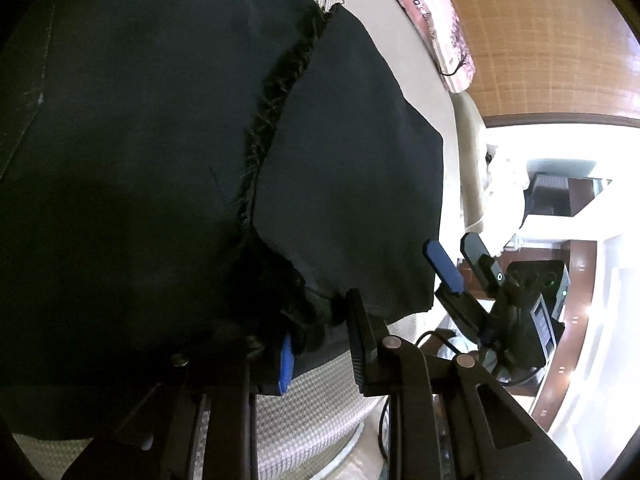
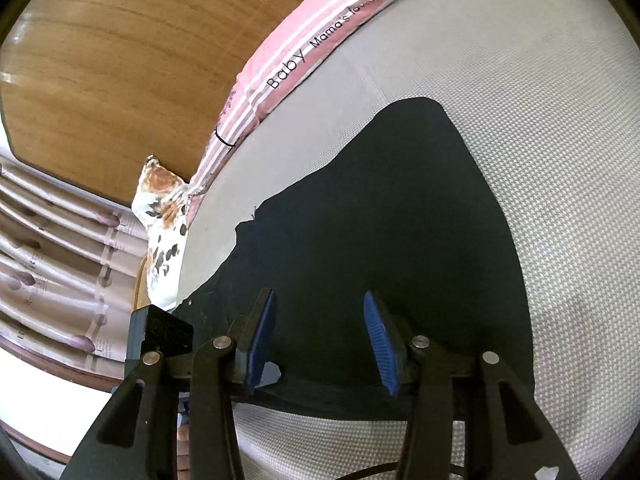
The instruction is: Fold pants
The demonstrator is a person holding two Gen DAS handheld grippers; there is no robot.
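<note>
Pinching pants [image 1: 160, 140] hem, left gripper [image 1: 320, 340]; right gripper [image 2: 320, 336] agape over edge.

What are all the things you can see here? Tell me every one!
pants: one, black, spread on the bed.
bed cover: one, pale grey woven, under the pants.
blanket: one, pink with white stripes and writing, at the far edge of the bed.
pillow: one, white with orange flowers, at the bed's corner.
headboard: one, brown wood, behind the blanket.
left gripper: one, black with blue pads, fabric between them.
right gripper: one, black with blue pads, open over the pants.
</note>
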